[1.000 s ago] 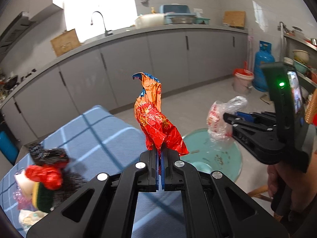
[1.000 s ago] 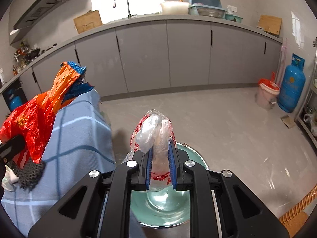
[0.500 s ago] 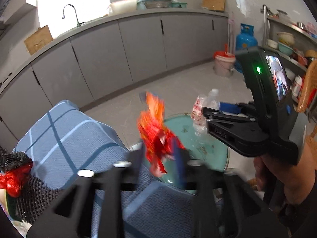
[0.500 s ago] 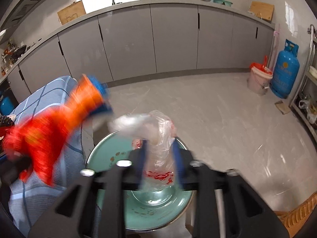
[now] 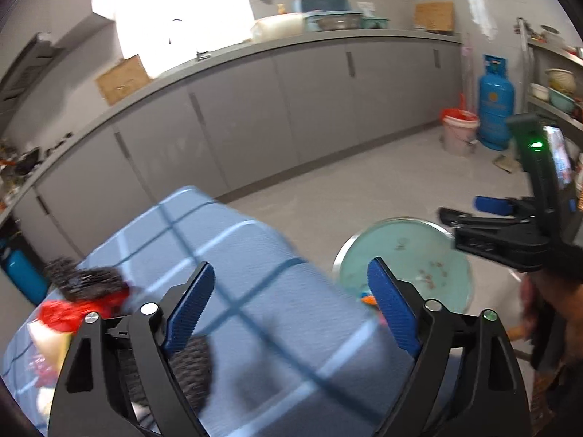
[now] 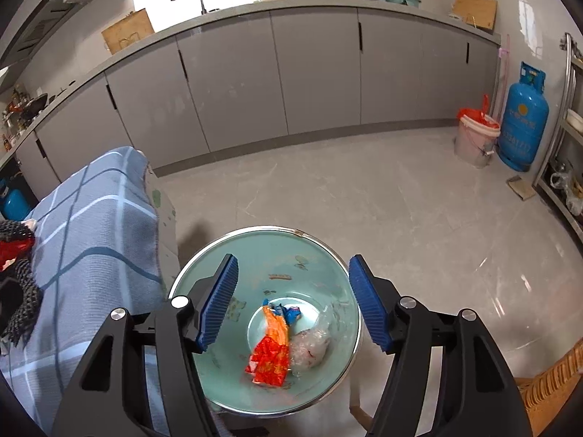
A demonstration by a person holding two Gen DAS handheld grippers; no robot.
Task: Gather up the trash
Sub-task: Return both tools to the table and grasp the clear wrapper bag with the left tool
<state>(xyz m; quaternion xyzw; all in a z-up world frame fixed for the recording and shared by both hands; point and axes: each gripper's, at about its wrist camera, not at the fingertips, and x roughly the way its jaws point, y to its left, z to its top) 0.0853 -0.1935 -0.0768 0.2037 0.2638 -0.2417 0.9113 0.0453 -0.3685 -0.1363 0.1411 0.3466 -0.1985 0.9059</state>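
- Both hand-held grippers gape wide, empty: left hand-held gripper (image 5: 291, 306), right hand-held gripper (image 6: 291, 300).
- Remaining red trash (image 5: 69, 315) lies lower left of frame on the worktop (image 5: 277, 313), nearer the left one.

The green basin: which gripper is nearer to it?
Right. The right gripper hangs open directly above the green basin; the left gripper is open over the blue checked cloth beside it.
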